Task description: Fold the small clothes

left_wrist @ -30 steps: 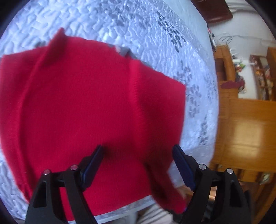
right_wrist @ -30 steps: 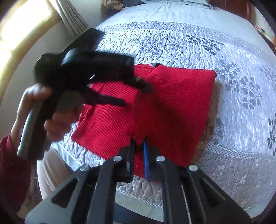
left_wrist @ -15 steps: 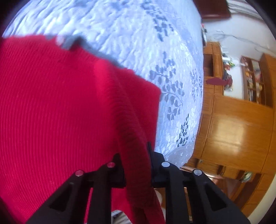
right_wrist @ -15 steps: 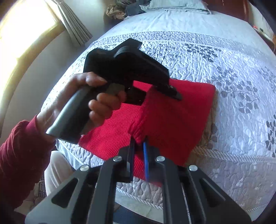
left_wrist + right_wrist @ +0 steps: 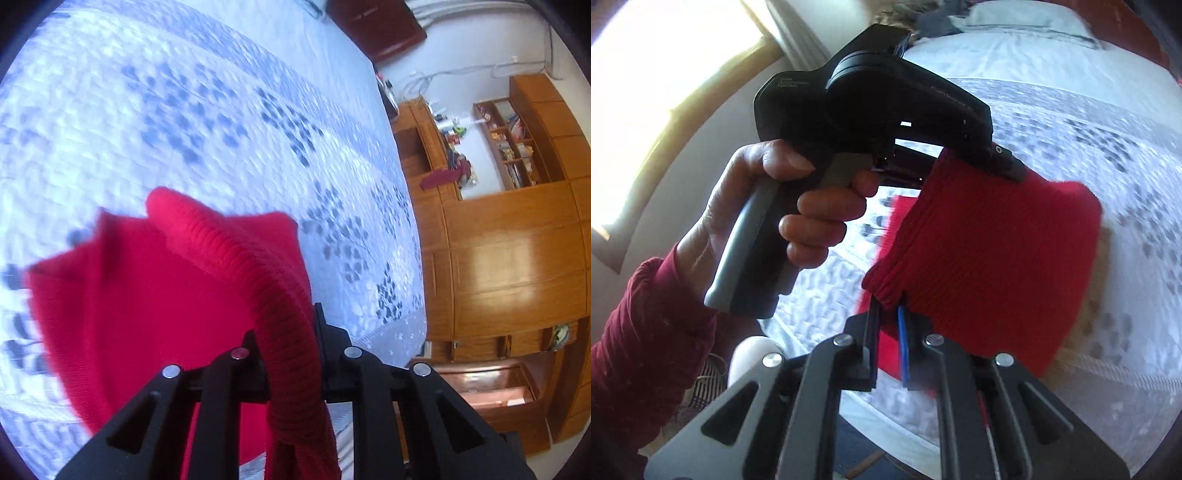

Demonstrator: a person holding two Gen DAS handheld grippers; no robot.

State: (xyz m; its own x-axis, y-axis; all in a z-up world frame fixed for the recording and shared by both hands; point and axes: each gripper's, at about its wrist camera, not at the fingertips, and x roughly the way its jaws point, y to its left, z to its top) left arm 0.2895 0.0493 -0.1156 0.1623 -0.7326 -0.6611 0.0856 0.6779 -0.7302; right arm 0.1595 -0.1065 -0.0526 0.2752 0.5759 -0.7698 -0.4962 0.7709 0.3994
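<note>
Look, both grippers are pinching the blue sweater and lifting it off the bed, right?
Almost. The sweater is red, not blue; only the thin pad inside the right gripper is blue. The right wrist view shows the left gripper and the right one each pinching an edge of the red knit, raised above the quilted bedspread. The left wrist view shows the same red.

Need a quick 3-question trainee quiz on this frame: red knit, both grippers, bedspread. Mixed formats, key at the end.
1. True or false: the left gripper is shut on the red knit garment.
2. What is the right gripper pinching? A) the garment's ribbed edge B) the bedspread C) nothing
3. Which surface lies under the garment?

Key: 1 true. 2 A. 3 The quilted bedspread with a grey leaf print.
</note>
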